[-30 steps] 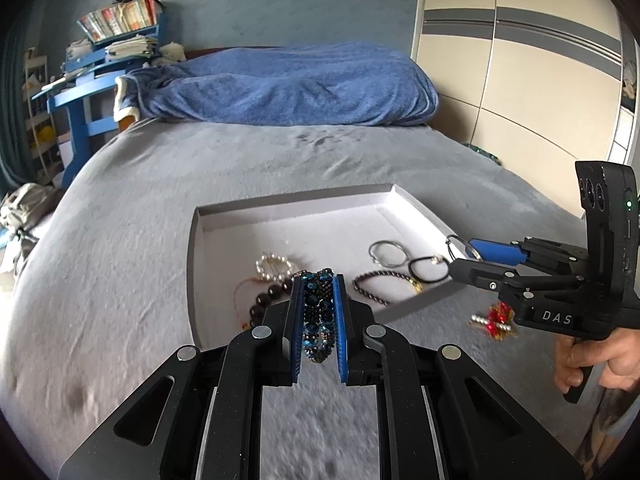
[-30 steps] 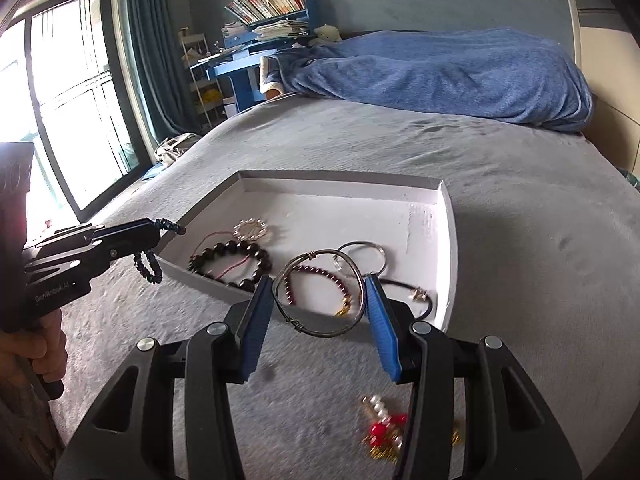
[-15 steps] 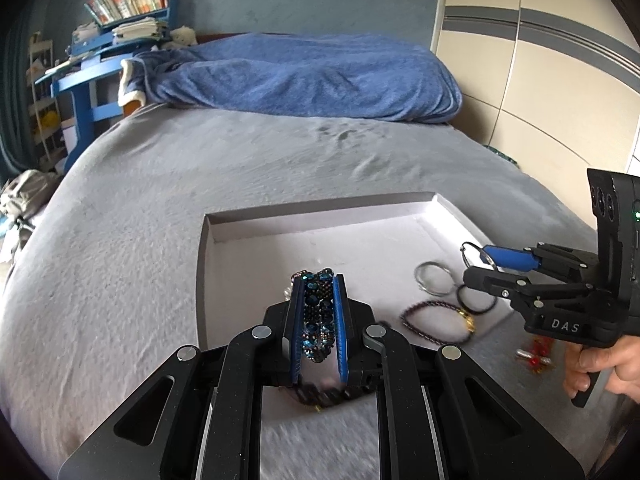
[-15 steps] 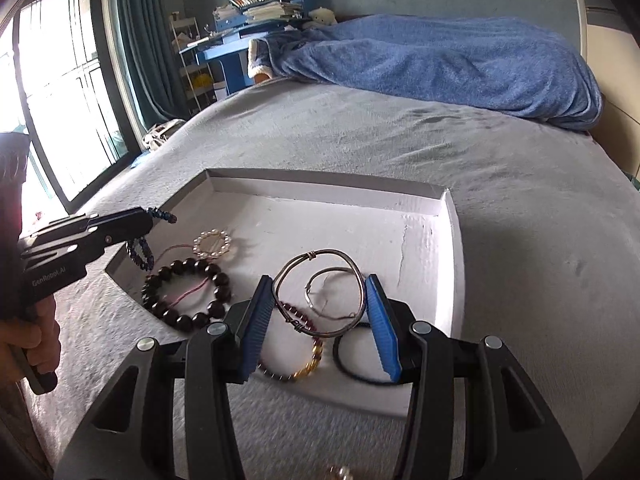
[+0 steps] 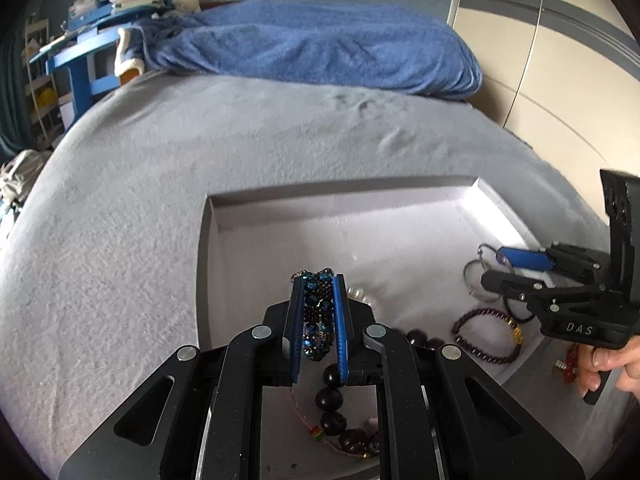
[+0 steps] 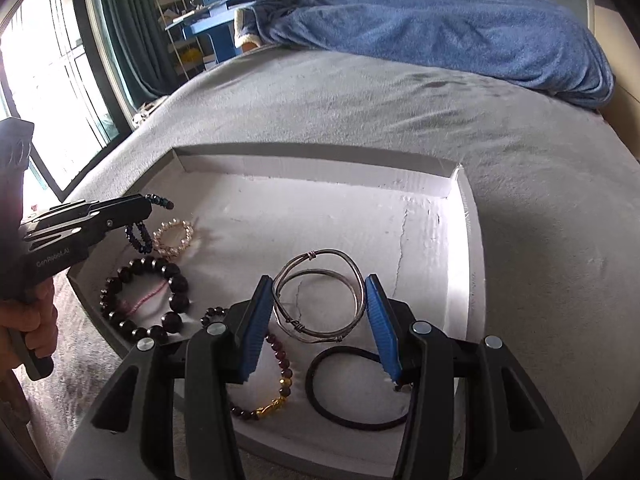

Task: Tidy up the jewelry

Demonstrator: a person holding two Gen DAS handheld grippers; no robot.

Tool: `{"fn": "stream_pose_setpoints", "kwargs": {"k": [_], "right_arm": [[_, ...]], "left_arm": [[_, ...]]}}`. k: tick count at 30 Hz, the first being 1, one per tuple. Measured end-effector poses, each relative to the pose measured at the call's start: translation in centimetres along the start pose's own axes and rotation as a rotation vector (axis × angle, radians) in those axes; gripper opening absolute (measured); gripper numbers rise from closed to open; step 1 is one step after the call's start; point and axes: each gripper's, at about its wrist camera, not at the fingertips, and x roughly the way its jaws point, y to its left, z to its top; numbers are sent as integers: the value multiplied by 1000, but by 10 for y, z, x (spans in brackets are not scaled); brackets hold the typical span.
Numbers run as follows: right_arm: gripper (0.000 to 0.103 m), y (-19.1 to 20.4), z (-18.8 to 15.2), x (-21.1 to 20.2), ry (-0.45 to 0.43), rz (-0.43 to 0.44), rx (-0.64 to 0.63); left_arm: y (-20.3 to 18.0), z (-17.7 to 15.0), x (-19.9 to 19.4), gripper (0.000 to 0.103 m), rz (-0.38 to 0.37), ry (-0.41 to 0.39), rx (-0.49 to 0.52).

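The left tongs (image 5: 318,320) pinch a limp blue-and-black beaded cuff bracelet (image 5: 317,312) above the shallow white foam tray (image 6: 320,168). The right tongs (image 6: 320,320) clamp a stiff, slippery twisted silver wire bangle (image 6: 320,312) across its rim; both seem light.

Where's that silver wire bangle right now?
The silver bangle is held between the right gripper's blue fingers, over the white tray. In the right wrist view it sits centre, just above the black hair tie.
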Motion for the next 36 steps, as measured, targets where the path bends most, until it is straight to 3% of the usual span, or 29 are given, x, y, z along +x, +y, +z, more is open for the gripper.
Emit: {"fn": "stream_pose_setpoints", "kwargs": {"k": [5,6,8,12,14,19,28,36], "right_arm": [[49,1,1,1,11,-17,-10],[54,1,1,1,8,-18,-7],[62,0,2,-2,-4,-14,1],[64,-2,4,-14,-44,6,16],[64,-3,2,-24,-70,13,30],[65,-8,-3,-49,-120,15,61],[65,-21,-20,-79,-141,1,112],[66,-20,-40,-104,-153,-20,125]], "left_arm": [[4,-4,6,15,-7,36,-26],[5,-5,5,15,-5,36,-28],[5,-5,2,23,-10,27,-43],[0,-5,-6,33,-6,1,-38],[-4,-6,-15,44,-13,-25,-35],[-19,-8,-34,61,-5,-85,-5],[-36,-25,-65,66,-18,-110,15],[-35,-43,-89,71,-27,-126,-47]]}}
